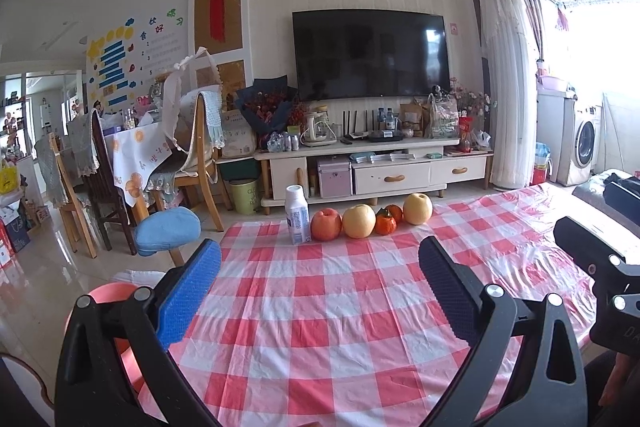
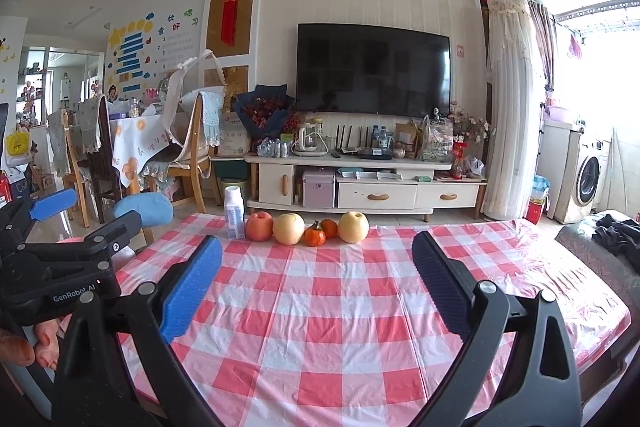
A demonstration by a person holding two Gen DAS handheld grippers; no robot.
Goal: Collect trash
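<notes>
Both tools are just hanging over the near end of the table [image 1: 320, 327], which has a red and white checked cloth on it. The left tool [image 1: 320, 267] has its fingers spread wide with nothing between them, and the right tool [image 2: 316, 263] is the same: wide apart and empty.

The only thing that looks like trash is a small white bottle [image 1: 297, 214] standing upright at the far edge of the table. From the left tool it's straight ahead and a touch to the left, well apart from the fingertips. From the right tool it's ahead and further off to the left [image 2: 234, 212].

Just right of the bottle there's a row of fruit along the same far edge: a red apple [image 1: 326, 225] touching or almost touching the bottle, then a yellow pear [image 1: 359, 222], two small orange fruits [image 1: 387, 219] and another yellow pear [image 1: 417, 209].

In the right wrist view the left tool shows at the left edge, with a hand [image 2: 28, 345] wrapped around its grip.
</notes>
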